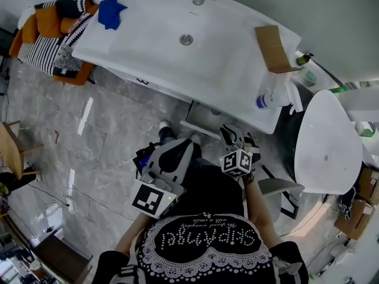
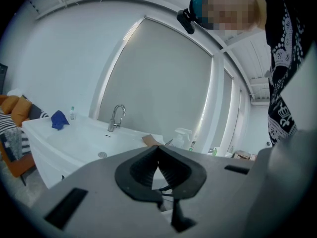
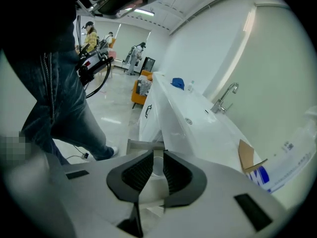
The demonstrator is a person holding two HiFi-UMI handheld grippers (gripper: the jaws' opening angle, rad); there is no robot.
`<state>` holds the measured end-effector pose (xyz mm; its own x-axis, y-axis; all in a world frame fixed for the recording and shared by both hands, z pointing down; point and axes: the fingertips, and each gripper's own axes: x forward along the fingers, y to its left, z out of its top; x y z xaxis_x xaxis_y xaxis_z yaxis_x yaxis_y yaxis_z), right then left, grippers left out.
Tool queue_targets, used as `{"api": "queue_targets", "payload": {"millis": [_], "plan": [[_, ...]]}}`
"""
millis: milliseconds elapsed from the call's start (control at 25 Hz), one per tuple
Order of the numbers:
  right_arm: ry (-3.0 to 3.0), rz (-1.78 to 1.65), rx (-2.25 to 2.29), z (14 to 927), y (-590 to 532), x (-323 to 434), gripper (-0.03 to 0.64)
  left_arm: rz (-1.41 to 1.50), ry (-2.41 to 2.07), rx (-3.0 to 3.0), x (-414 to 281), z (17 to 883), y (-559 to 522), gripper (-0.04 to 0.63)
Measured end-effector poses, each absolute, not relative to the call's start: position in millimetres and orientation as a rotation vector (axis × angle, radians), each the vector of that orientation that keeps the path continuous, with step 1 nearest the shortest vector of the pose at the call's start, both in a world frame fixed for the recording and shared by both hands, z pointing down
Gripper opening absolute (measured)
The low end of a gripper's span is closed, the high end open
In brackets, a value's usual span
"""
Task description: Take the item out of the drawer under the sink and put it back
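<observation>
Item (image 3: 156,170) plain white, smooth, rounded; clamped btwn right gripper (image 3: 158,151) jaws.

In the head view the sink (image 1: 148,40) covers most of the drawer (image 1: 200,129), so its inside is unseen. The right hand-held gripper (image 3: 158,151) has a pale shape (image 3: 157,165) between its jaws. Whether the pads press on it cannot be told. The spray bottle (image 3: 282,165) is cut off by the right gripper view's dark rim.
</observation>
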<state>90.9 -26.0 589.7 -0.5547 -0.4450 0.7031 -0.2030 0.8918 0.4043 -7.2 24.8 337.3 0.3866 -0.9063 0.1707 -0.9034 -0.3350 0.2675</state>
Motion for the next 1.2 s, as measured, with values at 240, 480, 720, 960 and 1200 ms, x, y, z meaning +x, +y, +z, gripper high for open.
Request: {"api": "queue_targets", "payload": {"millis": [240, 480, 720, 960, 1200], "plan": [[-2.098, -0.286, 0.474, 617, -35, 89, 0.066, 0.019, -1.623, 2.233, -20, 339, 25, 0.005], [-2.064, -0.278, 0.510, 629, -45, 84, 0.066, 0.036, -1.650, 2.189, -32, 342, 26, 0.005], [-2.024, -0.248, 0.506, 656, -50, 84, 0.066, 0.055, -1.651, 2.167, -43, 343, 24, 0.005], [-1.959, -0.215, 0.494, 689, -55, 86, 0.066, 0.079, -1.623, 2.159, -49, 345, 23, 0.005], [-1.916, -0.181, 0.466, 710, -59, 81, 0.066, 0.098, -1.600, 2.140, -56, 350, 18, 0.005]]}}
